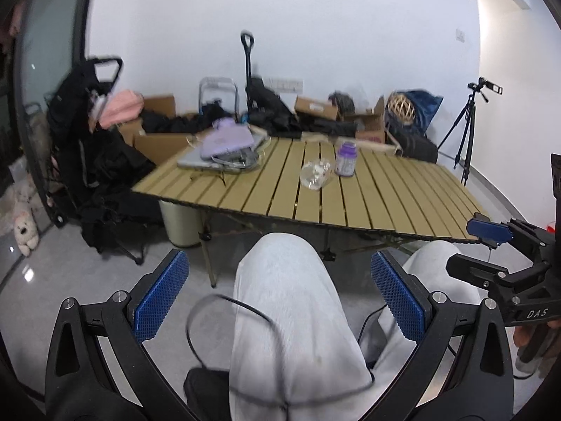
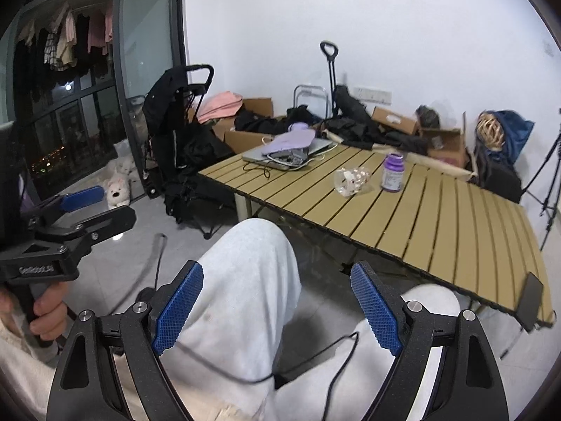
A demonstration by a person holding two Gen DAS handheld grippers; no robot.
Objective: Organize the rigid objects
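A purple bottle stands upright on the slatted wooden table. Just to its left a clear glass jar lies on its side. My left gripper is open, held low over a person's knee in light trousers, well short of the table. My right gripper is open too, above the same lap, with nothing between its blue pads. Each gripper also shows at the edge of the other's view.
A laptop with a lilac pouch and cables lies at the table's far left. Behind it are cardboard boxes, black bags and a folding cart. A tripod stands at the right. A black cable crosses the lap.
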